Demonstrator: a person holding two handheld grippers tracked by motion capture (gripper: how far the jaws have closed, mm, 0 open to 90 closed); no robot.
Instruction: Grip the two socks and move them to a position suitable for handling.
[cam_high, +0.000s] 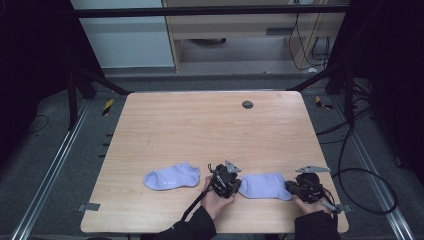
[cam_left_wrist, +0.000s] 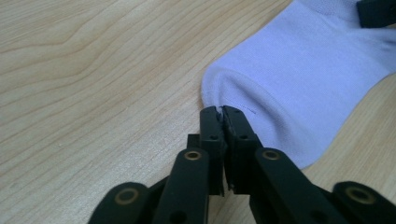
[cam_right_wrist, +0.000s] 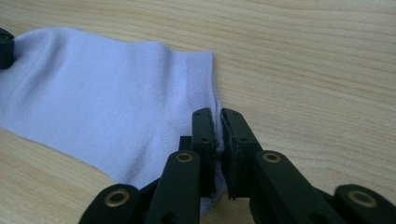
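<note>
Lavender ankle socks lie on the light wooden counter (cam_high: 210, 130) toward the lower part of the high view: one sock (cam_high: 172, 177) lies flat and alone at lower left of centre, the other sock (cam_high: 263, 186) stretches between the two grippers at lower right. The left gripper (cam_high: 231, 184) has its jaws clamped on the rounded toe edge of that sock (cam_left_wrist: 299, 79), a sliver of fabric showing between the tips in the left gripper view. The right gripper (cam_high: 291, 187) pinches the cuff end of the same sock (cam_right_wrist: 102, 102), its jaws closed on the ribbed hem near the lower middle of the right gripper view. Dark sleeves enter from the bottom edge of the high view.
</note>
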